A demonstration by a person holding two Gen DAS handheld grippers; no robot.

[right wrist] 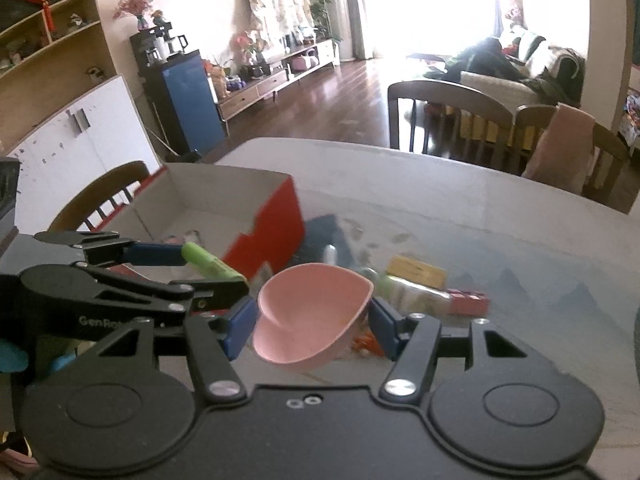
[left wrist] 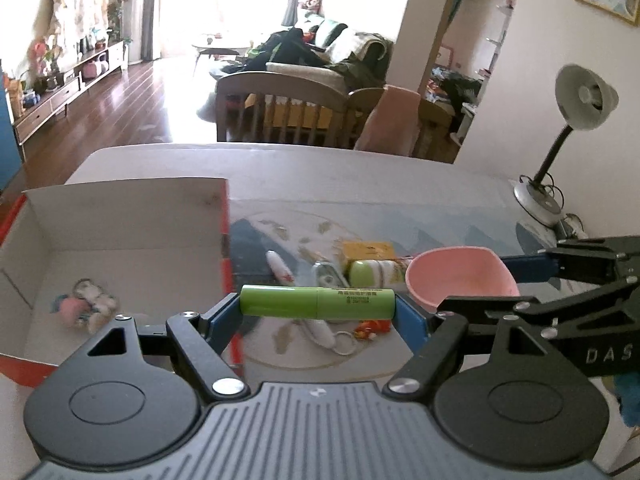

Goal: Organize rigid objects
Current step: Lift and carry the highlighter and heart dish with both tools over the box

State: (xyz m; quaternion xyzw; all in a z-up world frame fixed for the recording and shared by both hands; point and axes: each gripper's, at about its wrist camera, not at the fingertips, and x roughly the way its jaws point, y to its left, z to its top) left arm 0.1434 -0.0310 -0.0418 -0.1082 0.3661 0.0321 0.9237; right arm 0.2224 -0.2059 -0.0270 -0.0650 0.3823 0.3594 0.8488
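I am gripping the green tube (left wrist: 318,301) end to end in my left claw (left wrist: 318,312) and the pink scoop (right wrist: 310,314) in my right claw (right wrist: 312,330). I am aiming both over the red box (left wrist: 120,216) at the left of the frame, releasing only once clear inside its wall.

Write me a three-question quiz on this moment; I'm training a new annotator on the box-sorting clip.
1. True or false: the left tool holds the green tube by its two ends.
2. What does the right tool hold? A) yellow box B) pink scoop C) keyring
3. Fill in: the small toy lies inside the ____.

Key: 1 true; 2 B, the pink scoop; 3 the red and white box.
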